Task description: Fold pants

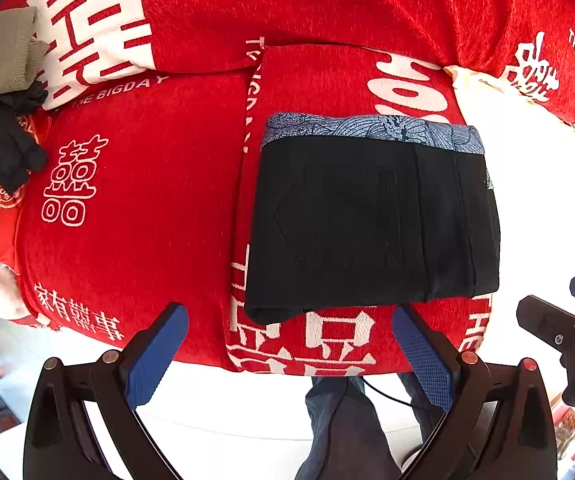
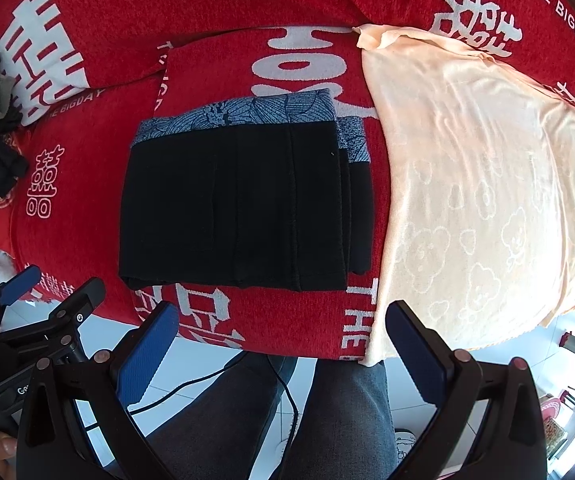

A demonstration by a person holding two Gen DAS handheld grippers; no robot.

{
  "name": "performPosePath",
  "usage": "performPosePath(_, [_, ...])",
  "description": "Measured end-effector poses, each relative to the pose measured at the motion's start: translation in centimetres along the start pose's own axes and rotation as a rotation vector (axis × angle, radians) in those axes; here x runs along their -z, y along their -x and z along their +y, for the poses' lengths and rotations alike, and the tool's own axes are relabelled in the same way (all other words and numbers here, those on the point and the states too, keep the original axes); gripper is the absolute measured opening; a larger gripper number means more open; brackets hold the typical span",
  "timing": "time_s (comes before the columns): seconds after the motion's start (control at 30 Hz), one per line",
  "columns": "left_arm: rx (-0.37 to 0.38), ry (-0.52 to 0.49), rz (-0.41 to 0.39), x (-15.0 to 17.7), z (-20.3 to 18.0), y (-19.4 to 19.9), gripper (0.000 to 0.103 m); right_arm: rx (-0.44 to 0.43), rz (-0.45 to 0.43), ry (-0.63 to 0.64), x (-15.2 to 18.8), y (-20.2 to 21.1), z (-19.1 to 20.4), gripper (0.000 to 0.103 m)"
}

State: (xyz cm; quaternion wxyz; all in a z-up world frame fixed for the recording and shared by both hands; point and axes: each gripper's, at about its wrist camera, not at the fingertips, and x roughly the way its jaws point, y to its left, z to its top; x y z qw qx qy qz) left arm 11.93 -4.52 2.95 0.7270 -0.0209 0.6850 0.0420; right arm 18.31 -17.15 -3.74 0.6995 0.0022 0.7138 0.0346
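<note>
Black fabric pants, blue-patterned waistband at far edge, lie folded square; left gripper, right gripper wide open, empty. Only edge-squaring remains, judging.

Home bedroom, bed under red wedding blanket, peach towel, tiled floor

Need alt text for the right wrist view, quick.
Folded black pants with a blue patterned waistband lie flat on a red blanket, untouched. The open right gripper hovers empty at the near edge, a peach towel to its right.
</note>
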Motion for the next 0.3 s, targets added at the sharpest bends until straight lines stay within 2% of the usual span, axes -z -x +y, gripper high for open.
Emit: performPosePath(0.3, [0.014,-0.001,-0.012,0.05,-0.2,0.14,0.102,0.0,0.006,0.007,-0.02,-0.2,0.25,0.103])
